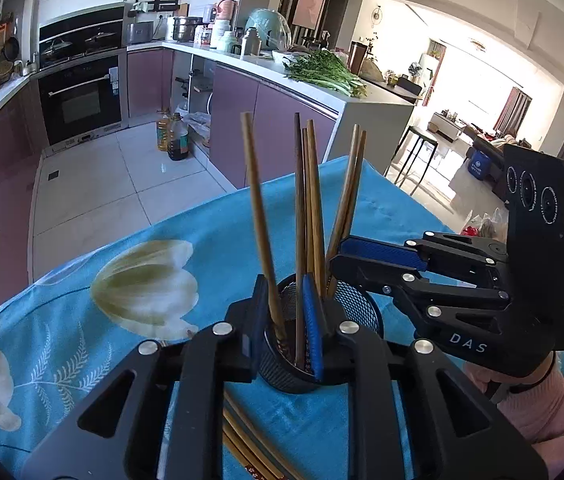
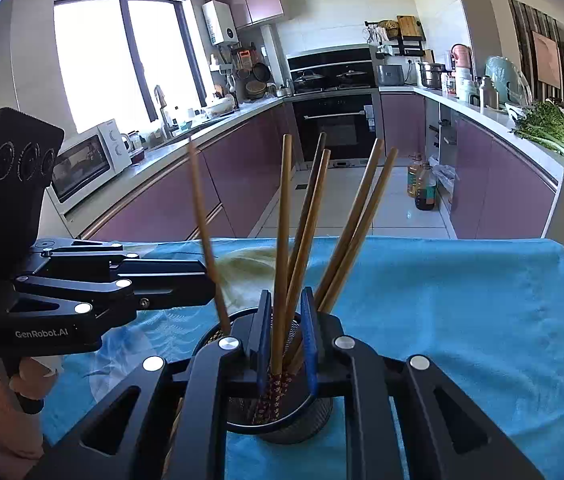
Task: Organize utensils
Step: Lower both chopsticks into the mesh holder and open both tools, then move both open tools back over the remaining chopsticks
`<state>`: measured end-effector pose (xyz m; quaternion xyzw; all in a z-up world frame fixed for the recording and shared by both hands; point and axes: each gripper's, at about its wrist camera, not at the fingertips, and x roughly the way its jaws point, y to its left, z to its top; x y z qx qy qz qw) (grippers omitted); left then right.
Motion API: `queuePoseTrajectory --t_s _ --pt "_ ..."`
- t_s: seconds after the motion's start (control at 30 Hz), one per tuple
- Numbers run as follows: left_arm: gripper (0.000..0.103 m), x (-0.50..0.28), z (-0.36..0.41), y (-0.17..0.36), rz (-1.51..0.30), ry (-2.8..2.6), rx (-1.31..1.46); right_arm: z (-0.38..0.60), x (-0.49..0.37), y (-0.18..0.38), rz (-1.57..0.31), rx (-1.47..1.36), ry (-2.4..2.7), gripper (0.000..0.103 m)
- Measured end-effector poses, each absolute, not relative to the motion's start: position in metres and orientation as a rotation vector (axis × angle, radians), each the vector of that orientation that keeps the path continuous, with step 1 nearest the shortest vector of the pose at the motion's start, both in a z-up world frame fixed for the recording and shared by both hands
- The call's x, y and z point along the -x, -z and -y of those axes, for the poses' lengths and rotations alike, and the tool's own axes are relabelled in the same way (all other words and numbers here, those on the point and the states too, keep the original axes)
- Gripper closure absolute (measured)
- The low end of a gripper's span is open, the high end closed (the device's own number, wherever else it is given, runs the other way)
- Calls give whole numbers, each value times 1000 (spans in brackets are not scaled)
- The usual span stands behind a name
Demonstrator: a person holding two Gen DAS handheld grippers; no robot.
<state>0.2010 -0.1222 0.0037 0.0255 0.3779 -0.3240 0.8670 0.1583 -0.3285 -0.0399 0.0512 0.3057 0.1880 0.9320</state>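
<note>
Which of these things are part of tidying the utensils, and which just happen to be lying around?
Part of the job: chopsticks, black mesh holder, loose chopsticks on the tablecloth.
Just lying about: leafy greens, oil bottles, microwave, pots.

A round black mesh holder (image 1: 356,304) stood upright on the blue flowered surface (image 1: 202,236), near its near edge. Six brown wooden chopsticks (image 2: 282,232) stood in the holder, fanned apart with their upper ends leaning outward, and their patterned dark red ends (image 2: 272,394) were down inside it. More chopsticks (image 1: 242,440) lay flat on the surface nearer than the holder.
</note>
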Motion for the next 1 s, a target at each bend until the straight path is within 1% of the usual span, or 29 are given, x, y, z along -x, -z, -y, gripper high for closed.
queuePoseTrajectory --t_s 0.07,0.27,0.33,0.4,0.57,0.6,0.67,0.87,1.0 --pt "83 -200 120 -1 -788 671 -44 331 -157 40 -622 -105 -379 84" --pt "82 -189 103 1 -742 631 -15 334 -150 43 -613 -125 -395 83" --pt "76 -178 93 0 -707 613 -10 333 -140 41 -600 -124 -416 81" --pt "74 -166 81 0 -677 593 -7 330 -129 39 -586 -118 -446 77" --pt "70 -144 55 7 -653 541 -2 310 -102 43 -594 -88 -553 73" --pt "69 -140 50 13 -661 526 -1 305 -99 45 -605 -86 -572 70" --pt "69 -136 44 22 -682 508 -1 292 -94 57 -641 -71 -606 69" --pt "67 -127 33 67 -793 456 -13 253 -95 108 -805 -12 -621 68" --pt "67 -122 29 92 -854 436 -5 240 -96 124 -857 6 -619 68"
